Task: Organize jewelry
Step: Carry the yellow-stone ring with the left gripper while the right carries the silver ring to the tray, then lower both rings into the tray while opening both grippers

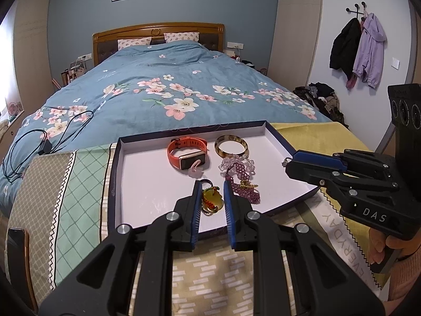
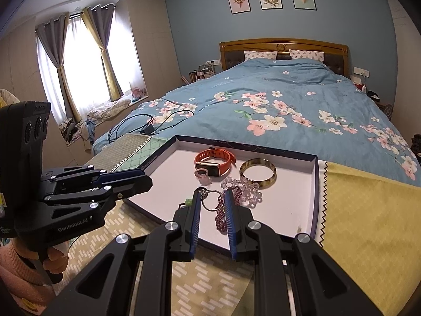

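A shallow tray (image 1: pixel 279 137) with a dark rim and a white floor lay on patterned cloths at the foot of the bed (image 1: pixel 158 79); in it sat an orange watch (image 1: pixel 188 152), a mottled bangle (image 1: pixel 231 146) just beside it, a cluster of clear beads (image 1: pixel 238 164) touching the bangle's near edge, a strand of purple beads (image 1: pixel 243 187) running toward me, and a small pink ring (image 1: pixel 195 169) against the watch face; my left fingers (image 1: pixel 211 200) stood narrowly apart over the tray's near part, with a yellow pendant (image 1: pixel 211 198) on a red cord showing between them; whether they pressed on it I could not tell; my right fingers (image 2: pixel 213 204) were likewise nearly closed, a metal ring (image 2: pixel 211 200) and part of the purple strand showing in the gap, and I could not tell whether they gripped either; the tray's left half was bare white floor, as was its far right corner; the near rim ran just under both sets of fingers; a yellow cloth (image 2: pixel 368 210) with a zigzag edge lay to the tray's right, a green and tan cloth (image 1: pixel 73 184) to its left; black cables (image 1: pixel 31 142) lay on the blue flowered quilt beyond.
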### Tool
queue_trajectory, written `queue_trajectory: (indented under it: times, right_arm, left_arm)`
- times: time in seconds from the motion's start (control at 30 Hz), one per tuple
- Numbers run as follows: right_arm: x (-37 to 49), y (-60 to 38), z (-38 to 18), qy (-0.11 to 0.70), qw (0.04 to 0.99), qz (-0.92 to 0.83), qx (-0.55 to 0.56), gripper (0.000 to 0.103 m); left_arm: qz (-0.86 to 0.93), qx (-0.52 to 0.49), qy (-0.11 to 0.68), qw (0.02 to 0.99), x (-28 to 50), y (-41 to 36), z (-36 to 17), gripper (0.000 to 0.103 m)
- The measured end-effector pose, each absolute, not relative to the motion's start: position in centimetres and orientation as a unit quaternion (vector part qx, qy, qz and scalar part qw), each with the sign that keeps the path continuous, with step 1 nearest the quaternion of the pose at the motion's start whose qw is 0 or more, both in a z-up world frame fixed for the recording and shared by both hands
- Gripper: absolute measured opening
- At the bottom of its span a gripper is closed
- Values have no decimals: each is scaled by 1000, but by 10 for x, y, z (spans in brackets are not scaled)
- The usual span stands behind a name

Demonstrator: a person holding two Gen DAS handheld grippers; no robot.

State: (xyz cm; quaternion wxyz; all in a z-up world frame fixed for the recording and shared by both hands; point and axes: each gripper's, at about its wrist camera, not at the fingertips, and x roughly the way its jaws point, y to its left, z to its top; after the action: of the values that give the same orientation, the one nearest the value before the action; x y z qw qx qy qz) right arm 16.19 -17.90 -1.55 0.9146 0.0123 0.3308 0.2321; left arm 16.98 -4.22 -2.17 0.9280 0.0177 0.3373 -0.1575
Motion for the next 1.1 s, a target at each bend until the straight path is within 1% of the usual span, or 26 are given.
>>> queue_trajectory:
  times: [1.1]
  right_arm:
    - [204, -171, -34, 364, 904, 225, 12, 17]
  left_arm:
    - [-147, 14, 357, 923, 206, -50, -40, 17]
